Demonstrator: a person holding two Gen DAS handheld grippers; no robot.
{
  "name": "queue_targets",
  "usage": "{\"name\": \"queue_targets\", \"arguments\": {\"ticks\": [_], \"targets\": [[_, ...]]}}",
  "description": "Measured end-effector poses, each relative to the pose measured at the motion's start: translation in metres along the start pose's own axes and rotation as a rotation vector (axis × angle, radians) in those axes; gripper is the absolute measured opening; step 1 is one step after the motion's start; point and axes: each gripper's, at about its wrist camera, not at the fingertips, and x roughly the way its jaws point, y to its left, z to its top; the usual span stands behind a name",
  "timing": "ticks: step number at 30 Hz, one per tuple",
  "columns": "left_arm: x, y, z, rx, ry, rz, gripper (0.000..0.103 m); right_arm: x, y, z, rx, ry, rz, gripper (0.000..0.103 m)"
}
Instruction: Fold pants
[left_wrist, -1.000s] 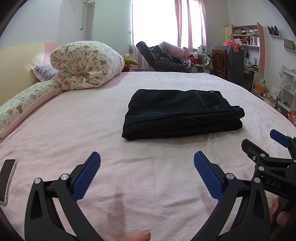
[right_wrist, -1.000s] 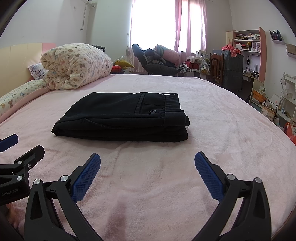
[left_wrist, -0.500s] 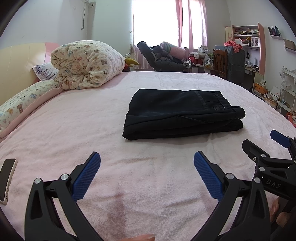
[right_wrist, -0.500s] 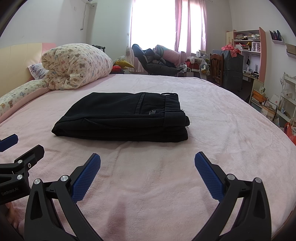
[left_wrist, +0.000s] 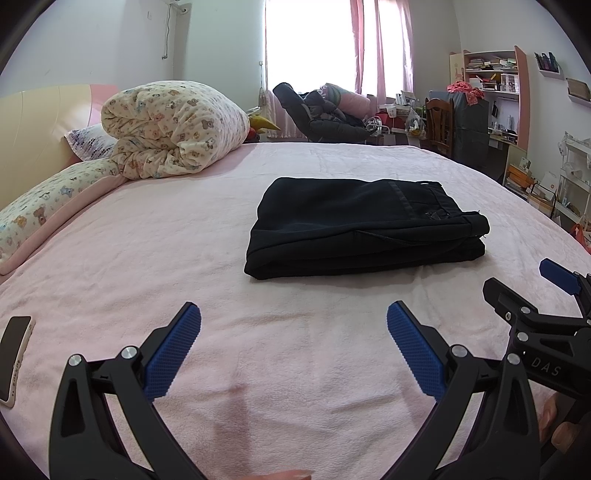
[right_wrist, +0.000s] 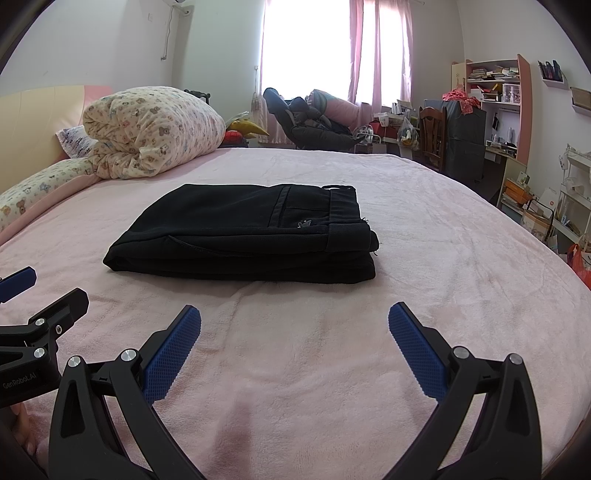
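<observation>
A pink bed (left_wrist: 155, 258) carries the black pants (left_wrist: 364, 225), folded into a compact stack near its middle, so the folding looks done. The left gripper (left_wrist: 293, 328) and right gripper (right_wrist: 294, 328) hover side by side, short of the stack, jaws spread wide and holding nothing, apparently clear of the finished fold.

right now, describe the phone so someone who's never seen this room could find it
Start at the pink bed, then go to its near left edge in the left wrist view. The phone lies flat there, a slim dark slab in a pale case, far smaller than the folded black pants.
</observation>
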Motion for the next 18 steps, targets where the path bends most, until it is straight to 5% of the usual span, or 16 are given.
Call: {"name": "queue_targets", "arguments": {"ticks": [18], "targets": [[-0.0009,-0.0033,-0.0004,0.01,-0.01,-0.001,0.101,0.0,-0.0007,0.0,0.0,-0.001,0.0,0.102]]}}
